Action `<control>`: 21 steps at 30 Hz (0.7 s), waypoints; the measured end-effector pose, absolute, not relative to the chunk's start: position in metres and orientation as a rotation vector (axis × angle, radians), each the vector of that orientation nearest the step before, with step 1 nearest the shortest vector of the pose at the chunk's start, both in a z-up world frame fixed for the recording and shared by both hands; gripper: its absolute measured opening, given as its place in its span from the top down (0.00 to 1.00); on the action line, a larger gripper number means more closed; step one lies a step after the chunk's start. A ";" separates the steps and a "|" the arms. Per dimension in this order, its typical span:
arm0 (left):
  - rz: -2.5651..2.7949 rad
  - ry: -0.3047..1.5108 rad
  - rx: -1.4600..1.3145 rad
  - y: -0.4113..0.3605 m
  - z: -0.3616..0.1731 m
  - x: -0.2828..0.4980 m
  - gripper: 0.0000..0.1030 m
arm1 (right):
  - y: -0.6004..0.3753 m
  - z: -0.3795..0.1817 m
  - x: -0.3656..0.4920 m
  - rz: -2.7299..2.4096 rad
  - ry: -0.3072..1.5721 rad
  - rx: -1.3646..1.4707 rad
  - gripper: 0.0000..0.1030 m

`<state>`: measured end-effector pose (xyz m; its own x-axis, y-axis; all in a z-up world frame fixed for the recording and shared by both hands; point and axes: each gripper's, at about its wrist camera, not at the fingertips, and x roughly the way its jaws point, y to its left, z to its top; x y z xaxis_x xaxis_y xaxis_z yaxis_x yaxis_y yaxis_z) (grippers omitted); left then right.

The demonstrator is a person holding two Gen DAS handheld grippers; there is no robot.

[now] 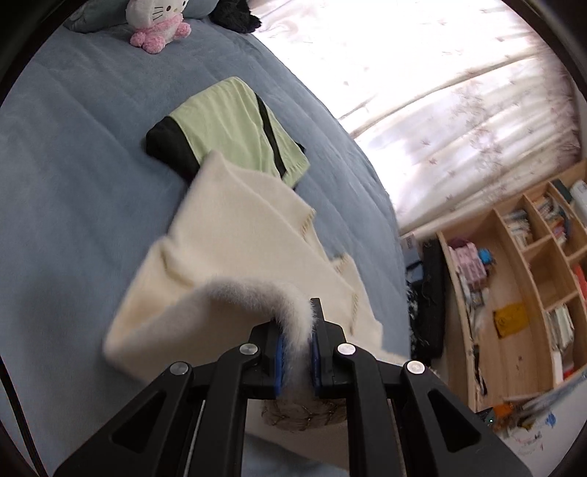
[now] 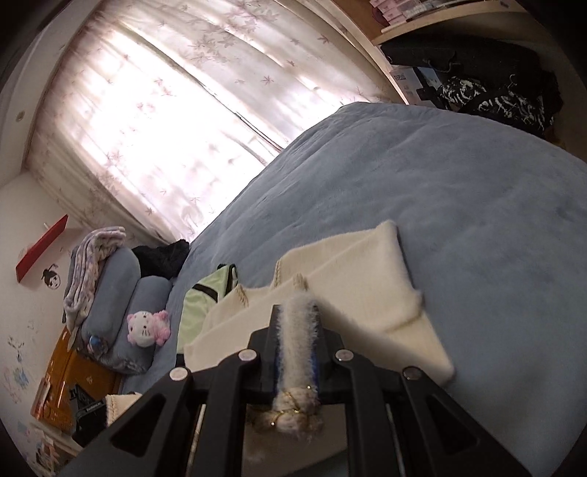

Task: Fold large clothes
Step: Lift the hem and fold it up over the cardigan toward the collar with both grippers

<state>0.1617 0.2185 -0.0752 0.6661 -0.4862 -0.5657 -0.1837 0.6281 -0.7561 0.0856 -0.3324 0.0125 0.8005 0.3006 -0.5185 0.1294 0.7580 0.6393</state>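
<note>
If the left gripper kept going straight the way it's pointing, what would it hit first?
Beyond the cream sweater it already grips, the left gripper would probably first meet the folded green and black garment on the blue bed; depth is unclear.

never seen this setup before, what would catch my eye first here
The cream sweater, fuzzy and partly folded on the blue bed, with both the left gripper and right gripper clamped on its edge. Beyond it lies a folded green top, and a Hello Kitty plush sits by the pillows. Bright curtains glow behind the bed.
</note>
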 end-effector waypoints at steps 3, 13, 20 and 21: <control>-0.151 0.873 -0.876 0.225 -0.087 0.202 0.91 | -0.340 0.001 0.133 0.078 0.667 0.737 0.89; -0.028 0.917 -0.835 0.246 -0.129 0.298 0.49 | -0.362 -0.054 0.225 -0.031 0.748 0.758 0.52; -0.028 0.888 -0.622 0.238 -0.122 0.310 0.36 | -0.365 -0.071 0.234 -0.055 0.804 0.662 0.51; -0.028 0.894 -0.585 0.237 -0.123 0.311 0.36 | -0.366 -0.075 0.235 -0.057 0.814 0.653 0.51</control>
<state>0.3113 0.2366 -0.1225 0.6364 -0.2609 -0.7259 -0.2143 0.8442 -0.4913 0.2348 -0.3658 -0.0745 0.6961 0.1949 -0.6910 0.2899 0.8042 0.5189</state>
